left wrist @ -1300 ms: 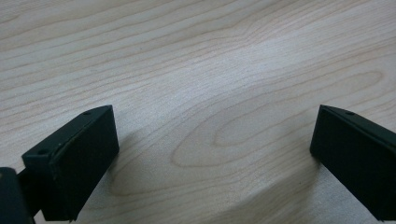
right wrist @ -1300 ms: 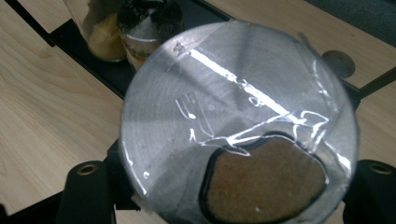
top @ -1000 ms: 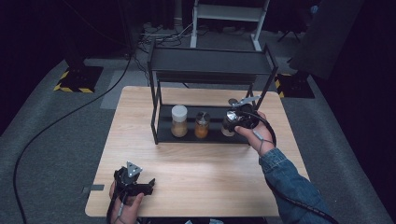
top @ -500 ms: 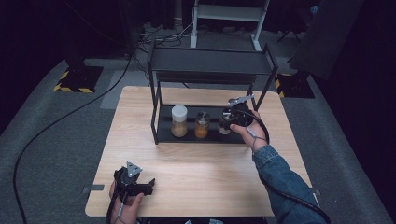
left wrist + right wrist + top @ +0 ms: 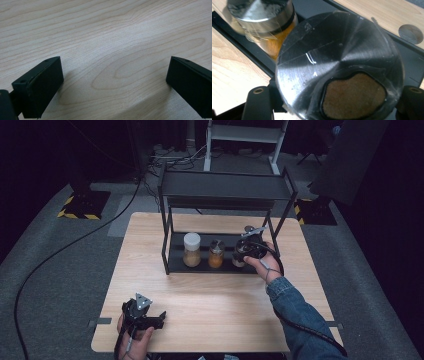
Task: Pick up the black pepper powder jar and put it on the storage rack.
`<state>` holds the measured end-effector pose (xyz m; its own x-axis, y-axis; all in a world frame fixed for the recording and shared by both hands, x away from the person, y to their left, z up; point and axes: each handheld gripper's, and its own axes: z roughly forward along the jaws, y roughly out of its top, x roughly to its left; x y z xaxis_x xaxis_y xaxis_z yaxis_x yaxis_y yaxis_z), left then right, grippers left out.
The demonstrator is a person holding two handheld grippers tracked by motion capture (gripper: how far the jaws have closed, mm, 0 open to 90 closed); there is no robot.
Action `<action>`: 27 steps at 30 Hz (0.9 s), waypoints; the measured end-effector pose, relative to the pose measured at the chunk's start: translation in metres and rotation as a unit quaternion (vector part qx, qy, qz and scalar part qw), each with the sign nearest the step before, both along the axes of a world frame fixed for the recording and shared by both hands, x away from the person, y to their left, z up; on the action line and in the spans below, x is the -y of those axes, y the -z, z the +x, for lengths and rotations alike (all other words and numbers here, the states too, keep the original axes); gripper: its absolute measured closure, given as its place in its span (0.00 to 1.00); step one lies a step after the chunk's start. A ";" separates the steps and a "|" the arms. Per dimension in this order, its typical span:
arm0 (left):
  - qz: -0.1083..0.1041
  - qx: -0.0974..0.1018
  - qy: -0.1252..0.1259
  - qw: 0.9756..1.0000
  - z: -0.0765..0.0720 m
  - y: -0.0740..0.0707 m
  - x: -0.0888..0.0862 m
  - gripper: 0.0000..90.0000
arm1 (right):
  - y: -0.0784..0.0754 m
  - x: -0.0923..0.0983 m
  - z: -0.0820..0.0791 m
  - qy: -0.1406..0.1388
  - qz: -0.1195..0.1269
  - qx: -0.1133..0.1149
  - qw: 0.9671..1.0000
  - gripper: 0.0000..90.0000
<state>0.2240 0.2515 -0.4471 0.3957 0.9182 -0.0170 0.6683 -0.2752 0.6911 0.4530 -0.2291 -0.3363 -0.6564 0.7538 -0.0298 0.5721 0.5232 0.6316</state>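
Two black jaws of the right gripper (image 5: 243,251) pinch a spice jar (image 5: 339,67) by its sides, one jaw at each edge of the metal lid in the right gripper view. That lid has a window near the gripper, and brownish powder shows through it. From above, the jar sits at the right end of the lower shelf of a black metal rack (image 5: 225,190), under the person's right hand (image 5: 262,265), whose denim sleeve (image 5: 300,317) comes in from the bottom right. Whether the jar's base touches the shelf, I cannot tell.

Just beside it on the same shelf stands a smaller jar with orange contents (image 5: 216,254) and a metal lid, and further left a taller jar with a white lid (image 5: 192,249). The rack stands on the far half of the light wooden table (image 5: 210,305).

Well apart, at the near left corner of the table, the left gripper (image 5: 159,319) is held low in the left hand (image 5: 135,342); its jaws are spread wide over bare wood with nothing between them.
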 end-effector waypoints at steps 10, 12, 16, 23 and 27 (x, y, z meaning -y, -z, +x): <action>0.002 0.000 0.001 1.000 0.000 0.000 0.000 0.01 | 0.015 0.000 0.006 0.013 0.000 -0.005 1.000 0.34; 0.001 0.000 0.001 1.000 0.000 0.000 0.000 0.01 | 0.017 0.000 0.008 0.015 0.001 -0.006 1.000 0.34; 0.001 0.000 0.001 1.000 0.000 0.000 0.000 0.01 | 0.020 0.002 0.009 0.021 0.001 -0.007 1.000 0.34; 0.001 0.000 0.001 1.000 0.000 0.000 0.000 0.01 | 0.023 0.004 0.011 0.024 0.005 -0.010 1.000 0.34; 0.001 0.000 0.001 1.000 0.000 0.000 0.000 0.01 | 0.022 0.005 0.013 0.027 0.010 -0.012 1.000 0.30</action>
